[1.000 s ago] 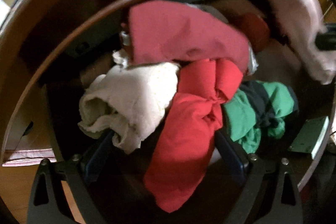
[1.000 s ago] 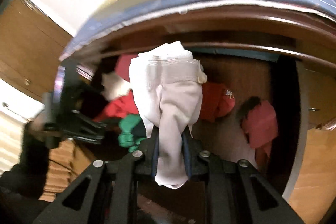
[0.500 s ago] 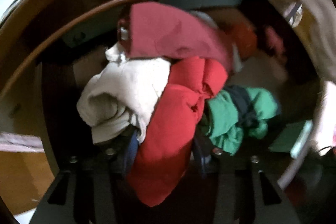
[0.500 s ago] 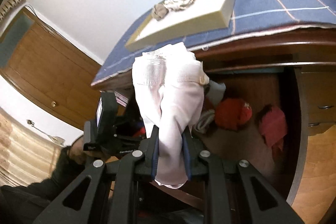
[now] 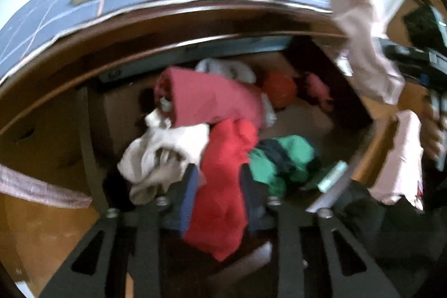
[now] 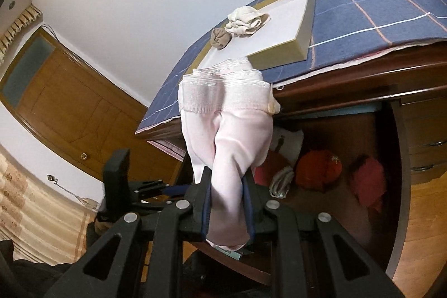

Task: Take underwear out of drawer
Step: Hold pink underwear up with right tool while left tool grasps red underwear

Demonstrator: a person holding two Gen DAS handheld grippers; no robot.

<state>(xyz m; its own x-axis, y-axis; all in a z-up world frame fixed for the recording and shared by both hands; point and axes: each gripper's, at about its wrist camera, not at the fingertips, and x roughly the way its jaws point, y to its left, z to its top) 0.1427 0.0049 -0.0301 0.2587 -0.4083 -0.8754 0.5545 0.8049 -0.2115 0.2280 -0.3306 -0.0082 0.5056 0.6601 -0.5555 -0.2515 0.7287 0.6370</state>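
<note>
Fabric first: my left gripper (image 5: pixel 216 180) has just been closing, and now the red underwear (image 5: pixel 226 180) sits pinched between its jaws, the cloth bunched up at the pads and hanging down below them. A sec ago those jaws were wide, straddling the red piece as it lay in the heap; now it's caught, and its upper part trails up out of the pile. Reads to me like the pull-out has begun, tho the piece is not clear of the drawer (image 5: pixel 321 113) yet.

Right gripper (image 6: pixel 227 203) next: jaws narrow, clamped on the pale pink underwear (image 6: pixel 229 136), waistband up top, rest drooping thru the fingers. Same grip as a sec ago, but the view has swung up from the drawer onto the dresser top, so that piece is held up over the drawer's front part now.

Further in, drawer holds a cream garment (image 5: pixel 164 155) touching the red one's left side, a green-and-navy piece (image 5: pixel 282 158) on its right, a dusty-red fold (image 5: pixel 212 102) behind. Beyond, on the blue checked cloth (image 6: pixel 377 7), the shallow tray (image 6: pixel 279 27) has two small bundles in it already. My guess: that's the drop spot for both.
</note>
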